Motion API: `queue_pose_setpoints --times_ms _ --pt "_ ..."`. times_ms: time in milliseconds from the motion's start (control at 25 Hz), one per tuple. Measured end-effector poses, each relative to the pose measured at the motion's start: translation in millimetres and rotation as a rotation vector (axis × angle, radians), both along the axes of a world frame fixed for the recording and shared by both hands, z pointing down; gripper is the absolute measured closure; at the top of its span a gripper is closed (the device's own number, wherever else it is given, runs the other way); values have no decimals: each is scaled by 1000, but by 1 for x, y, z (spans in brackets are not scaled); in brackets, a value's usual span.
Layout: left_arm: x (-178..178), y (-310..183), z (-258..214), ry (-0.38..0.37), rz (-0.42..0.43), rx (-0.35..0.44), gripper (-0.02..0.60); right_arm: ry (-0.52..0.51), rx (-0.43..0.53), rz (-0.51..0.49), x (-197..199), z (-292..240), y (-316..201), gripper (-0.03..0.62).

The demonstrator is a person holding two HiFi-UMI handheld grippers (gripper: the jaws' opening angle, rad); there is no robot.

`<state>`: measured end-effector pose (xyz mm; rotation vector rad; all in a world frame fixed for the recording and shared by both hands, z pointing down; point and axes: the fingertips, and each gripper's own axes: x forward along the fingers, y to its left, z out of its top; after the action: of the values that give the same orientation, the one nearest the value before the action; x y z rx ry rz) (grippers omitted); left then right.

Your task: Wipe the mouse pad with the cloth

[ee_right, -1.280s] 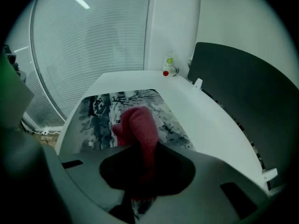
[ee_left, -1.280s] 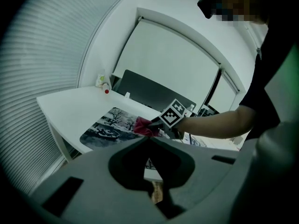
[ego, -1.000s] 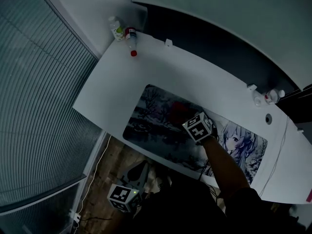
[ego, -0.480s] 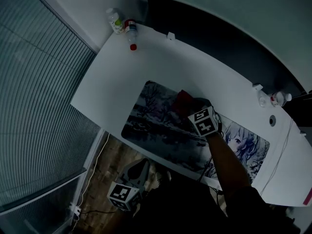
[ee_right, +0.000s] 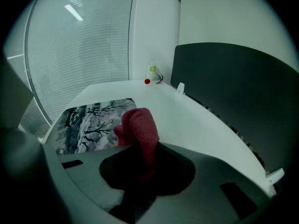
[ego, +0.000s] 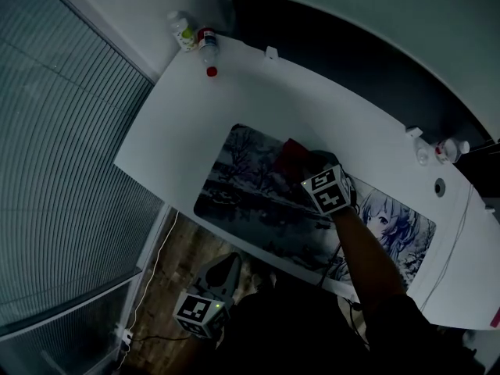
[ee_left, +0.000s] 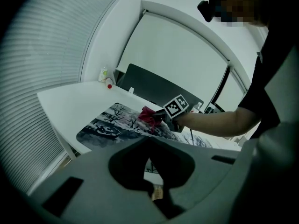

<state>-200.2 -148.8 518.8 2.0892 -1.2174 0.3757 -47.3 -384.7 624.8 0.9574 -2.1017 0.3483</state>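
Note:
The long printed mouse pad (ego: 250,186) lies on the white table (ego: 195,123) along its near edge. My right gripper (ego: 306,165) is shut on a red cloth (ego: 291,156) and presses it on the pad near its far edge, left of the middle. In the right gripper view the cloth (ee_right: 138,127) bulges out of the right gripper (ee_right: 140,171) over the pad (ee_right: 88,122). The left gripper (ego: 221,276) hangs below the table's near edge, over the floor, away from the pad. In the left gripper view the left gripper (ee_left: 153,178) looks shut with nothing in it, facing the pad (ee_left: 110,125) and cloth (ee_left: 148,115).
Two small bottles (ego: 195,39) and a red cap (ego: 211,71) sit at the table's far left corner. Small white items (ego: 437,150) stand at the far right, and a thin cable (ego: 453,233) runs down the right side. A dark panel (ego: 351,69) backs the table. Blinds (ego: 62,170) line the left.
My right gripper has slid the red cloth across the pad from its middle toward its far edge. The left gripper has stayed low beside the table.

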Motion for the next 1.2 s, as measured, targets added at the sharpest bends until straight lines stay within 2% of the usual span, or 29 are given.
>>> queue_pose_setpoints --times_ms 160,320,480,600,720,960,1200 --pt "-6 10 -4 1 3 18 577 -17 40 2 -3 -12 8 511" --pt "-16 17 -13 3 29 54 577 -109 76 68 -5 -37 22 511" --pt "-24 29 -29 10 101 113 577 -295 93 193 -4 -77 51 511" --pt "-30 48 -40 22 182 145 577 -455 105 310 -1 -108 90 511" --pt "-40 67 -55 36 243 183 577 -562 143 427 4 -134 137 511" --pt "-56 126 -65 66 370 223 577 -594 244 559 4 -168 249 511" --pt "-58 176 -70 98 455 252 577 -596 287 625 -6 -180 354 511"
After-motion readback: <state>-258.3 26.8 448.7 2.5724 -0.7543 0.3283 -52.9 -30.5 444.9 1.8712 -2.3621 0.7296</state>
